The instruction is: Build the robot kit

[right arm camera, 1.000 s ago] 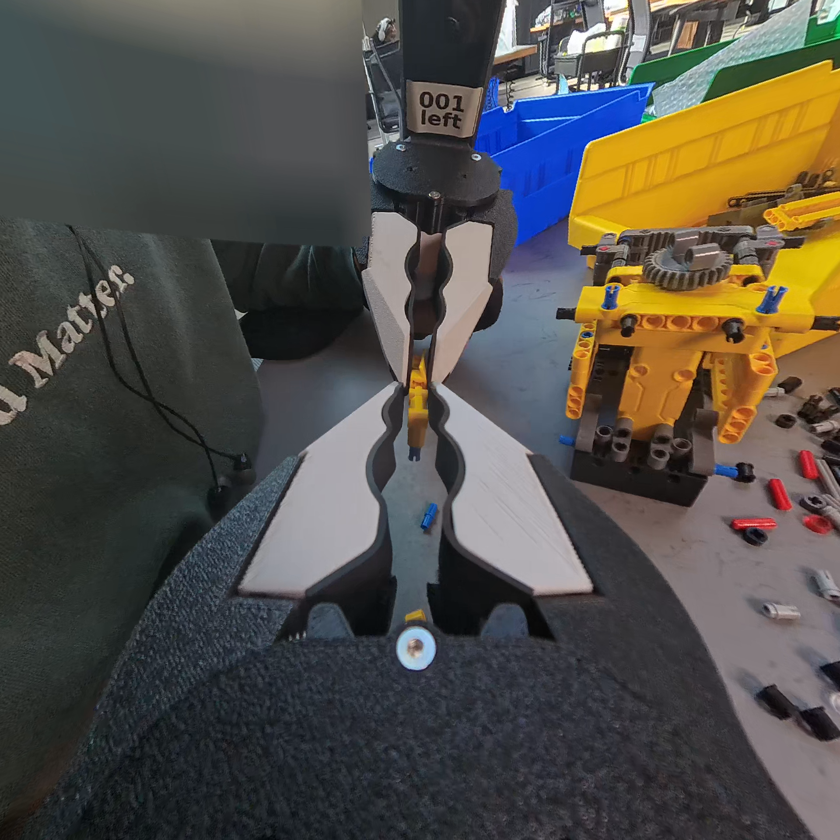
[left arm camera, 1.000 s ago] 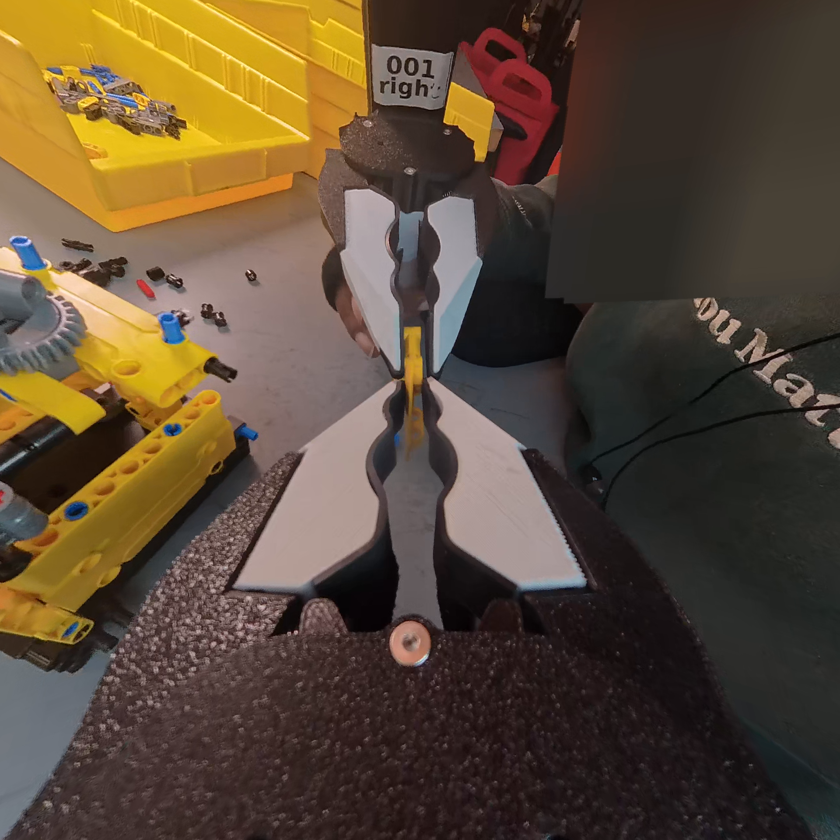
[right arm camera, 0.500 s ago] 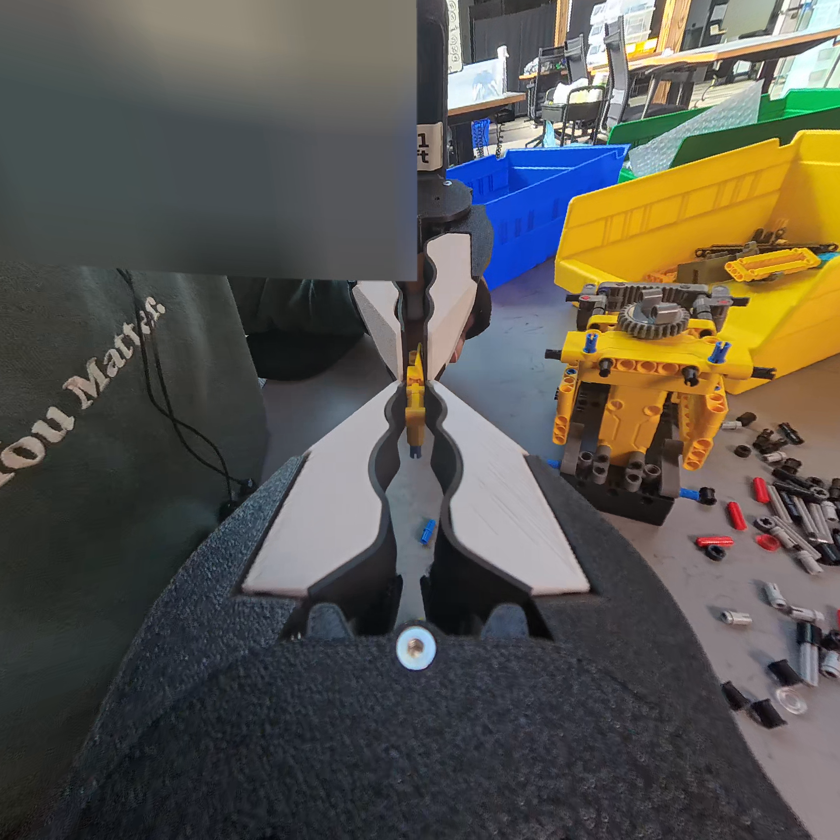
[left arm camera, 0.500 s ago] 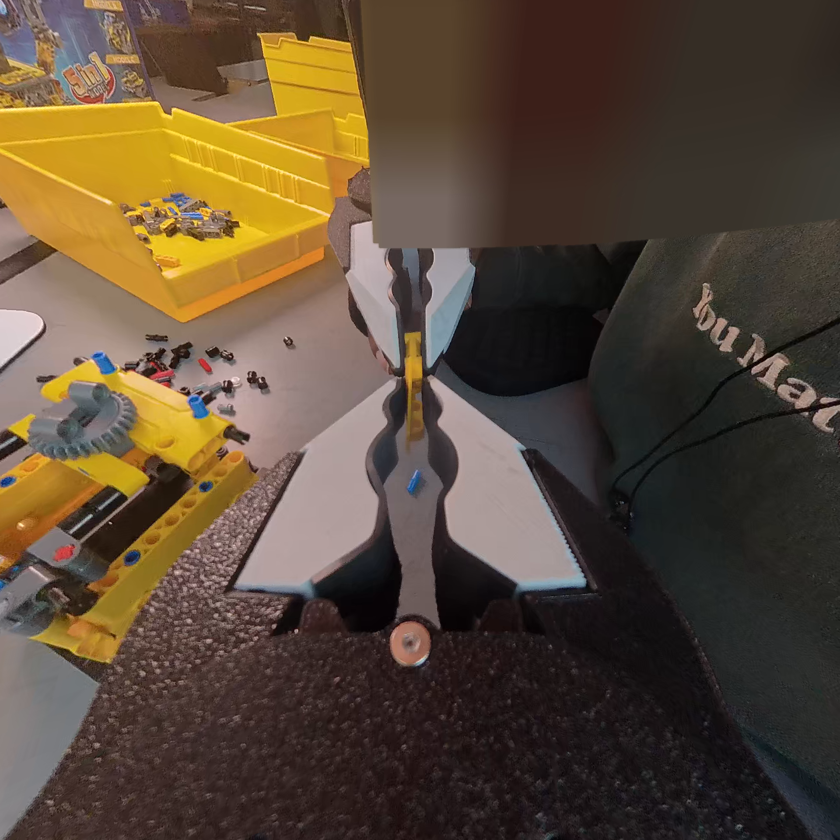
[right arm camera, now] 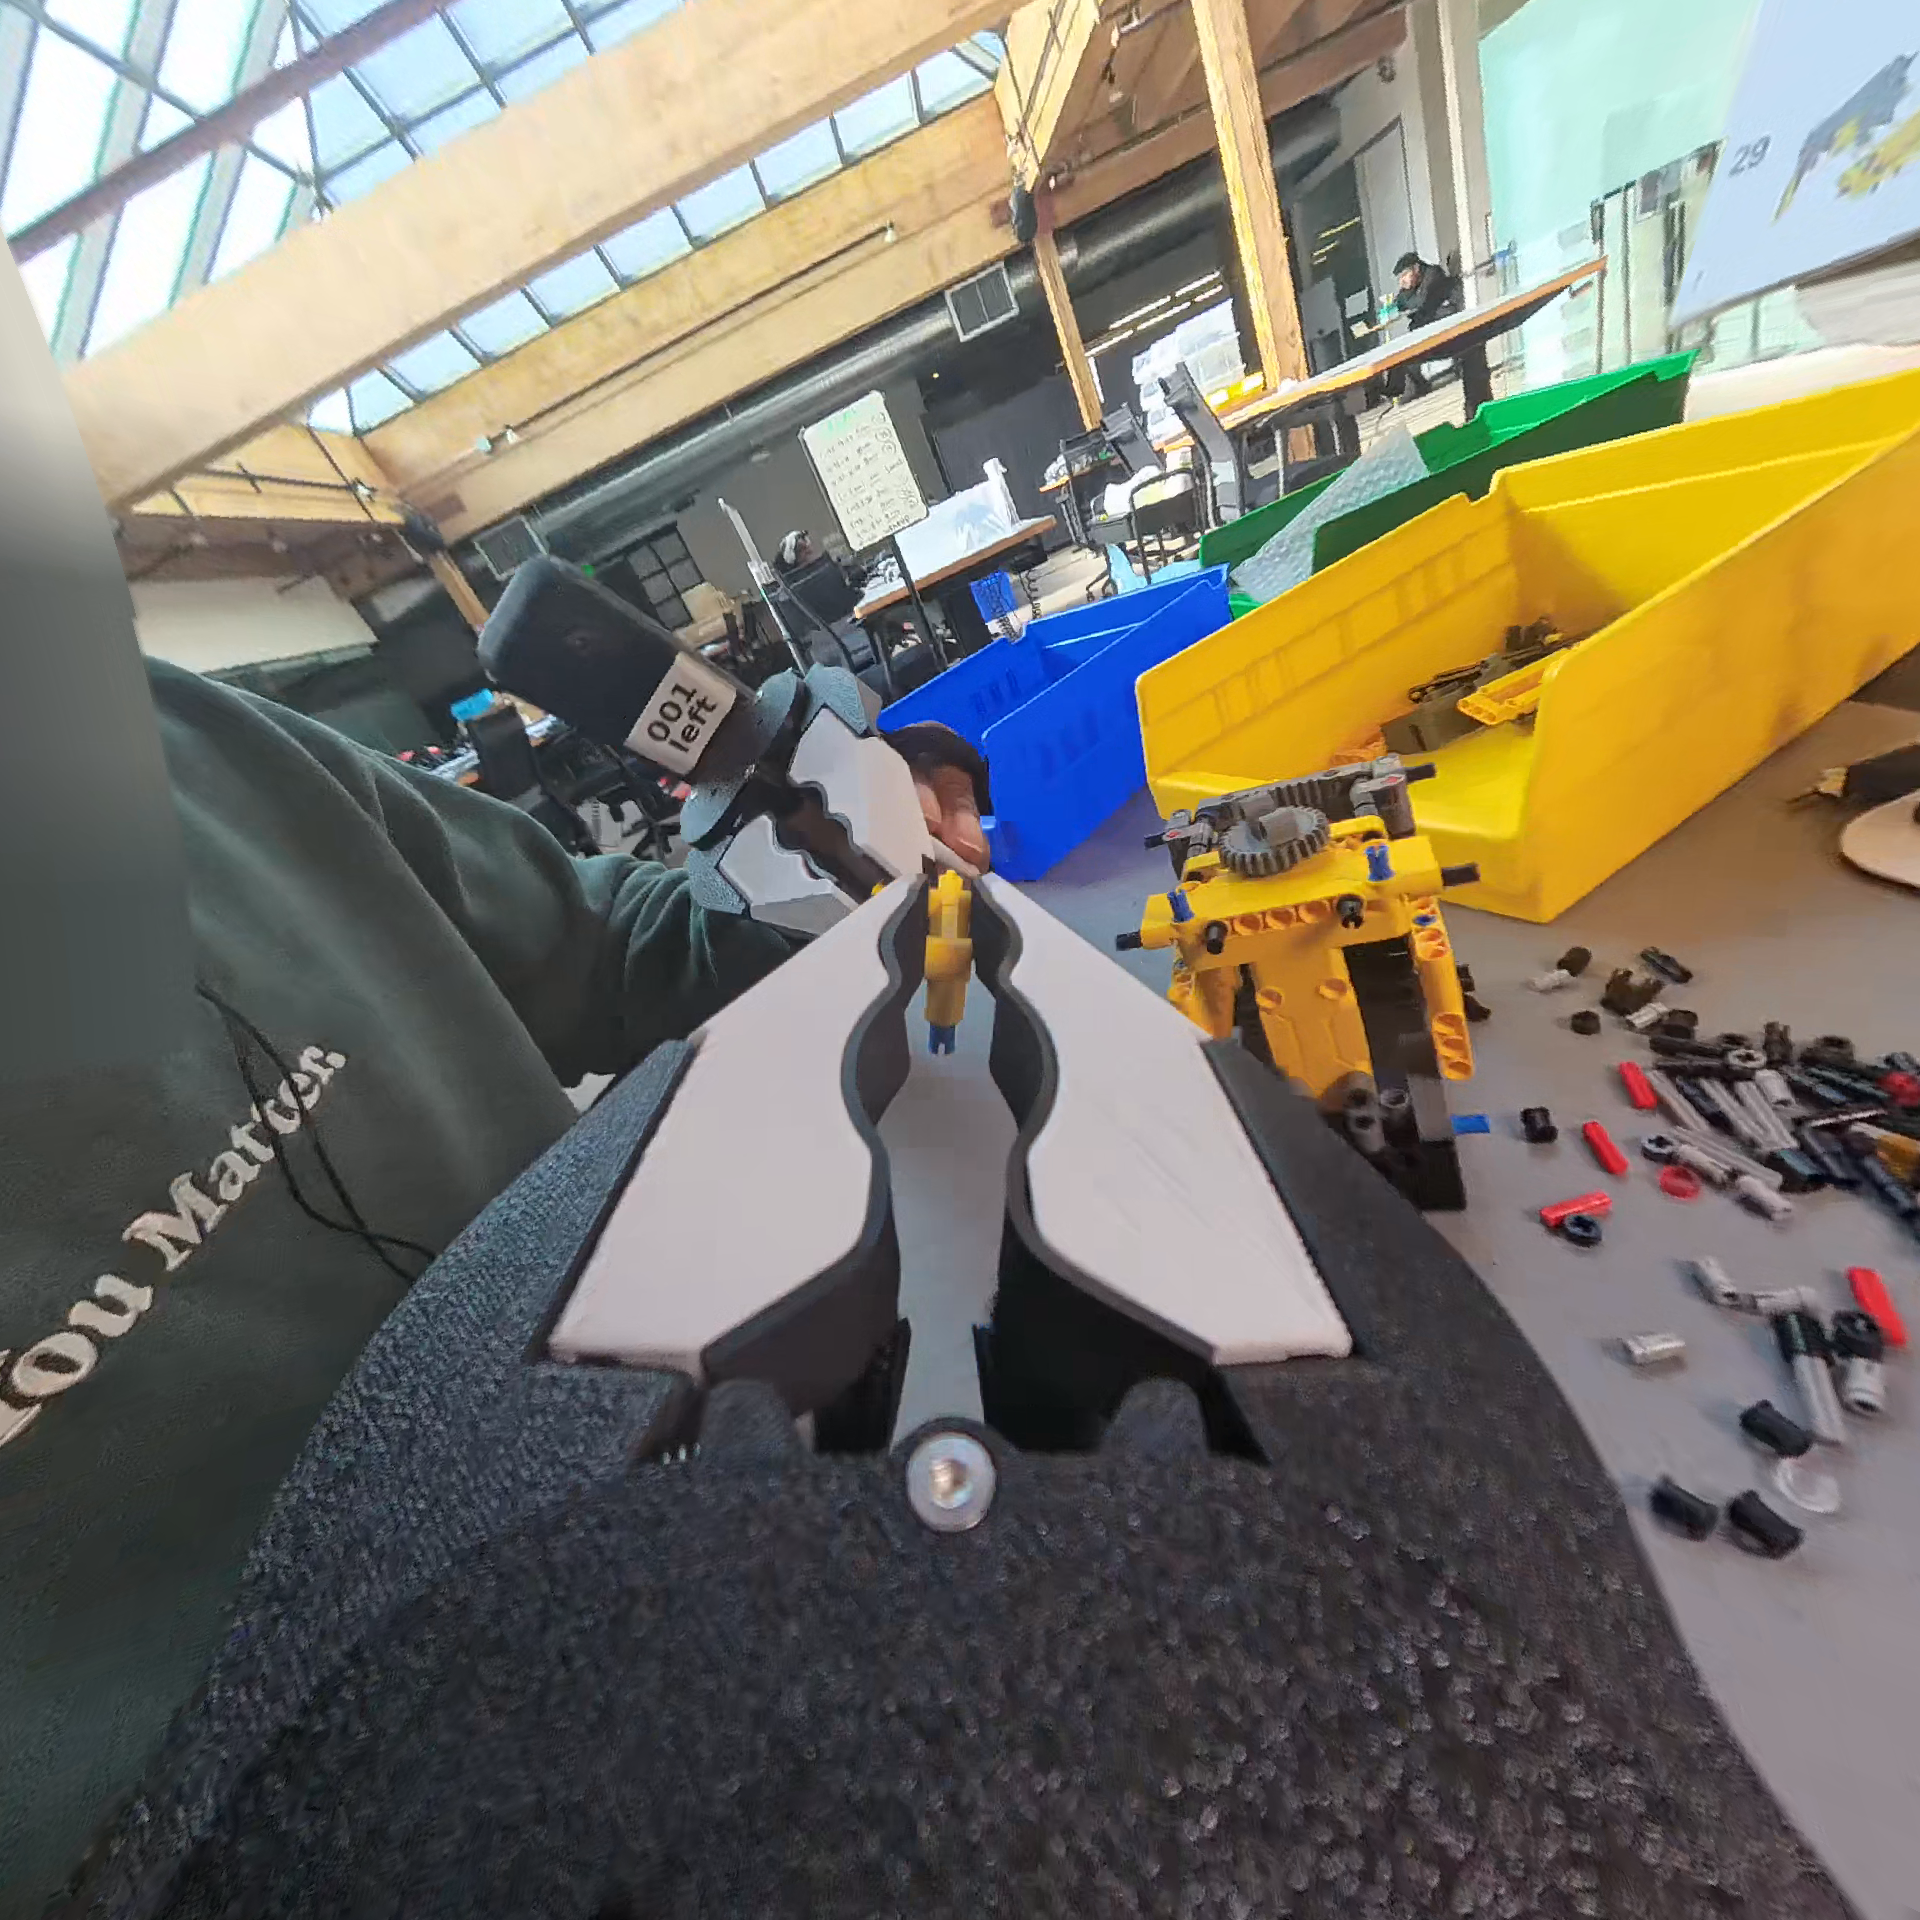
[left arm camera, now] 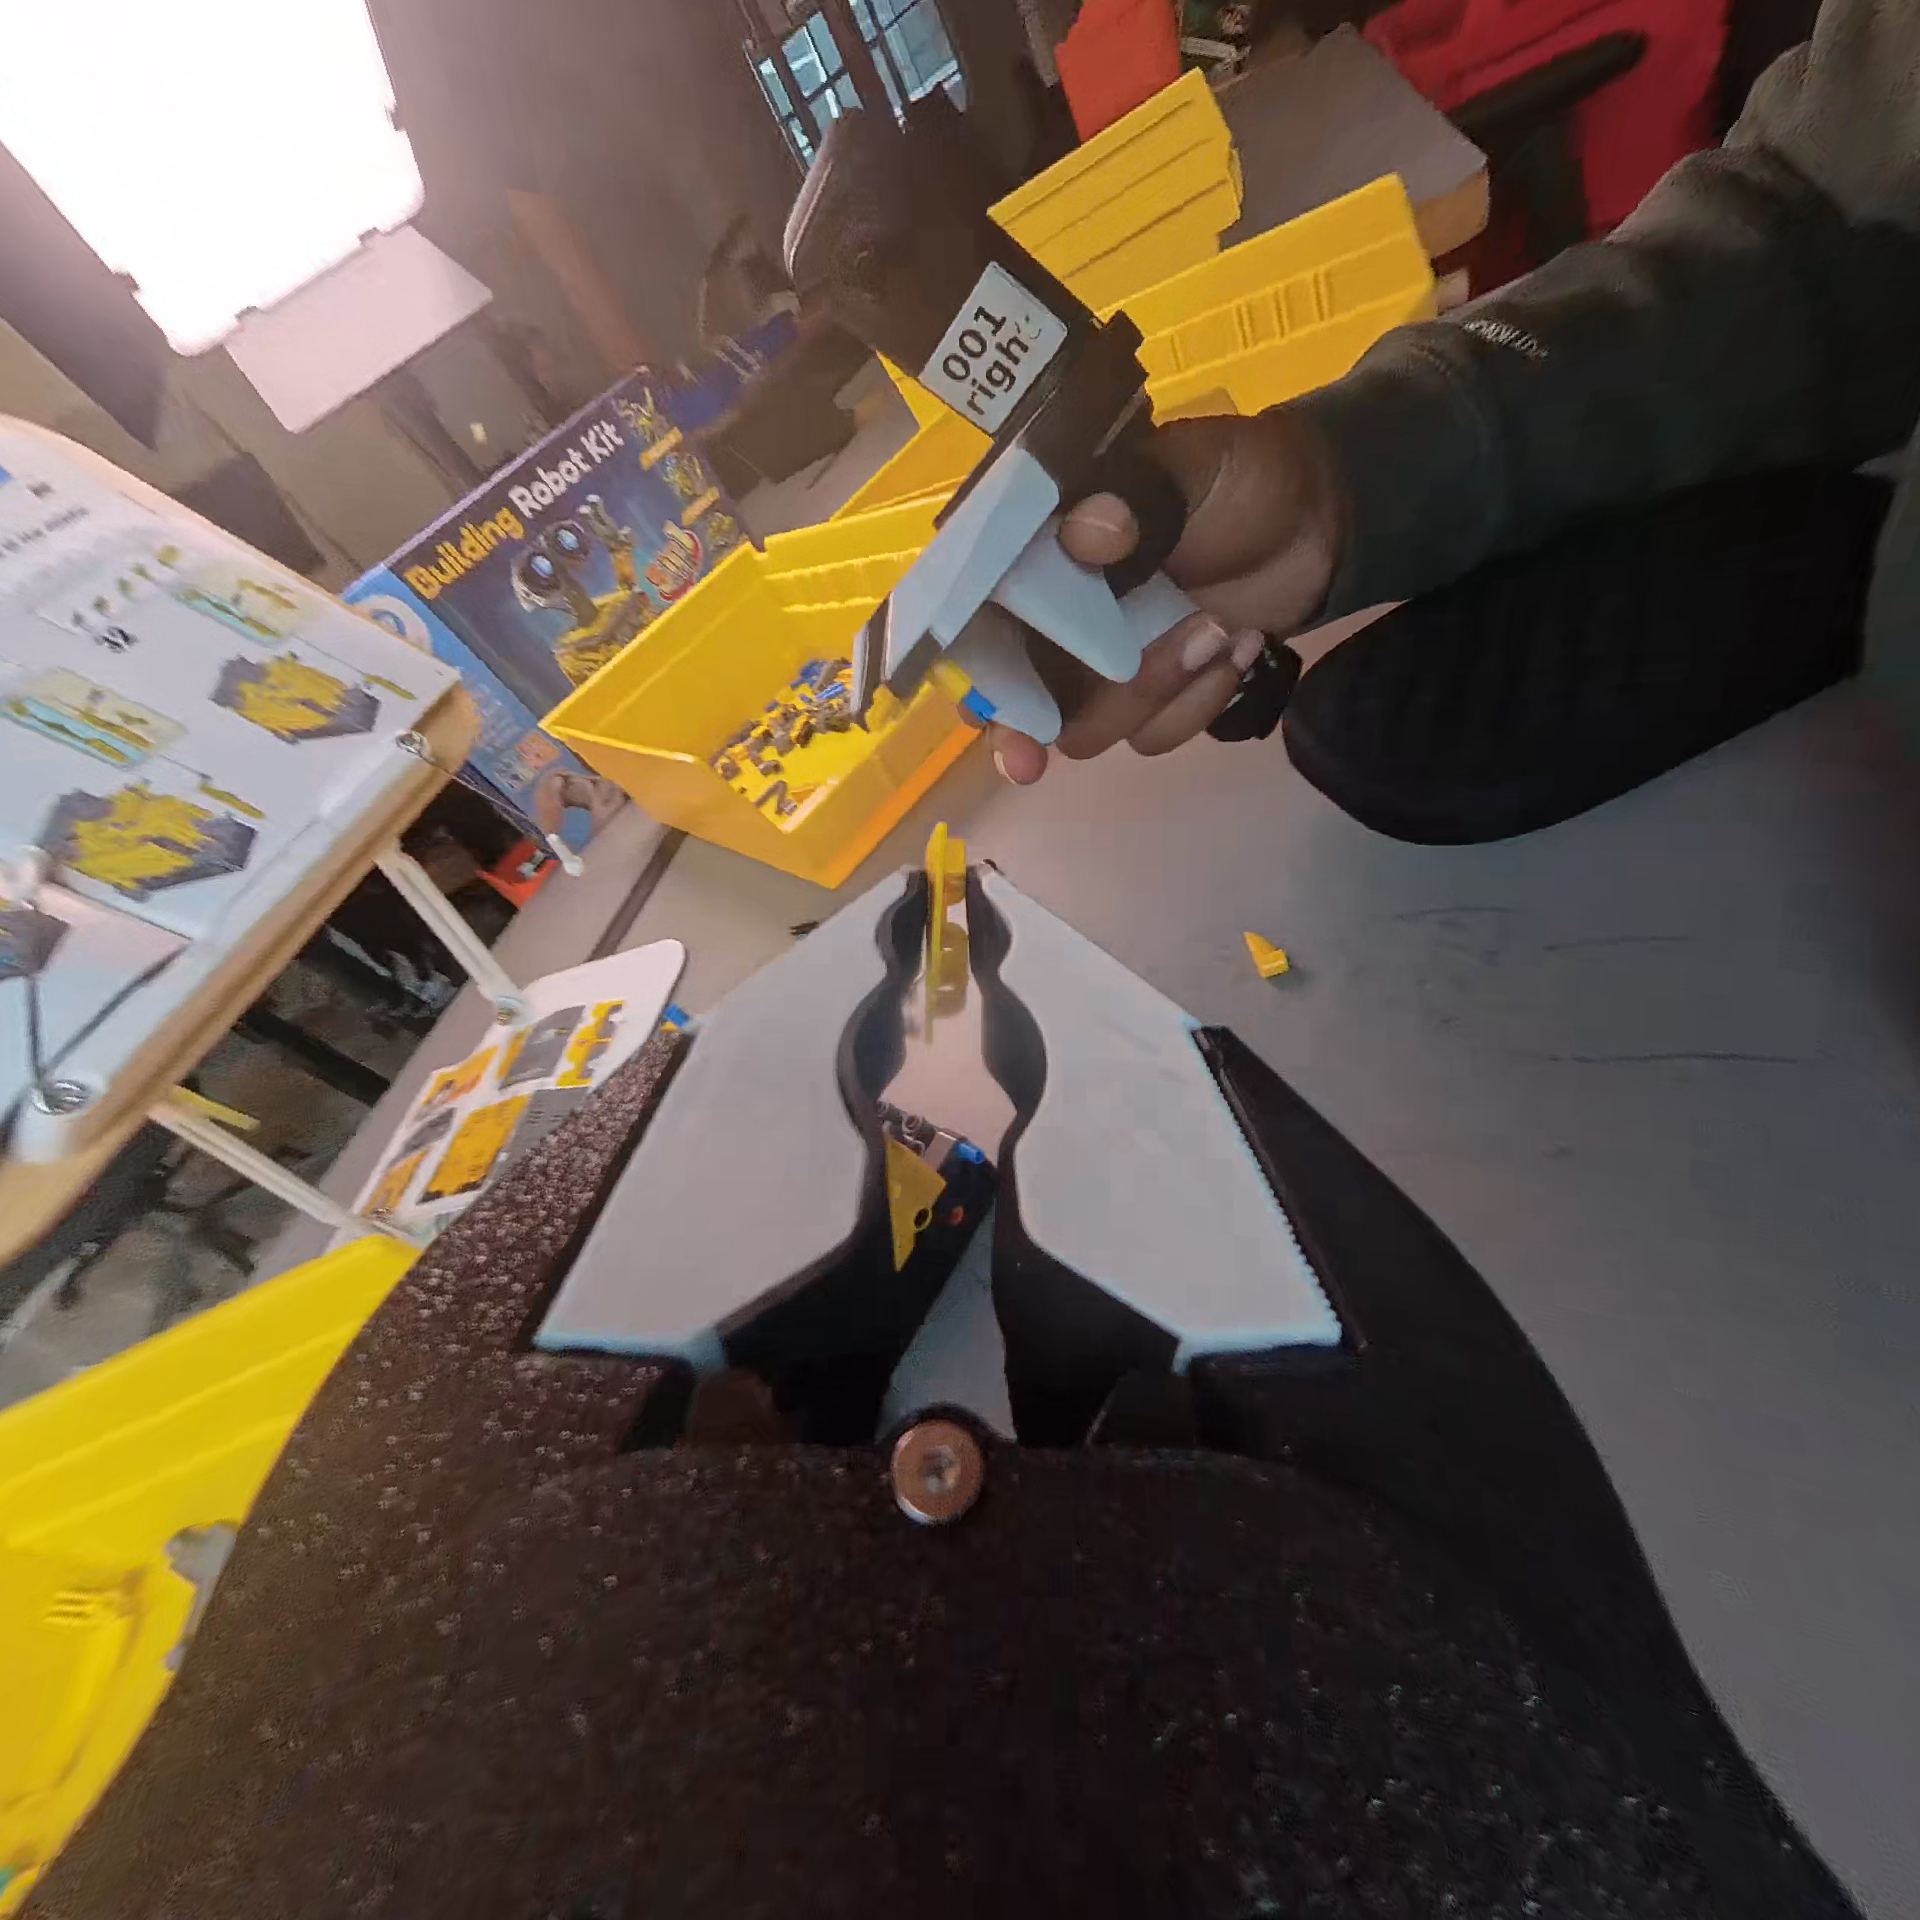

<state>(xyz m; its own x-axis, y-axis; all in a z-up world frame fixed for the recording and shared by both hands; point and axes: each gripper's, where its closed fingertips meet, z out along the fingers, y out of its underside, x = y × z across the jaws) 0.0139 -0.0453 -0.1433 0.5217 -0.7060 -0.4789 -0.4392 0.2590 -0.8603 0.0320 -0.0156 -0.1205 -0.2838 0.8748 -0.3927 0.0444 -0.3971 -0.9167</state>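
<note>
The left gripper [left arm camera: 943, 883] is clenching a flat yellow piece [left arm camera: 945, 935] between its tips, the piece standing on edge; the right gripper [right arm camera: 948, 894] is gripping a yellow part [right arm camera: 945, 966] with a blue pin [right arm camera: 941, 1042] hanging from its near end; in the left wrist view the right gripper is showing at 1 o'clock, a hand [left arm camera: 1226, 582] wrapping its handle, apart from the left one. A yellow chip [left arm camera: 1265, 953] is lying on the grey table [left arm camera: 1558, 1039] at 3 o'clock of the left tips; a yellow bin [left arm camera: 727, 675] of parts is sitting at 11 o'clock; a kit box [left arm camera: 561, 551] is standing behind it. In the right wrist view a yellow model [right arm camera: 1320, 935] with a grey gear is standing at 3 o'clock of the tips; loose pins [right arm camera: 1766, 1143] are lying scattered at 4 o'clock; a blue bin [right arm camera: 1070, 727] is sitting at 1 o'clock.
</note>
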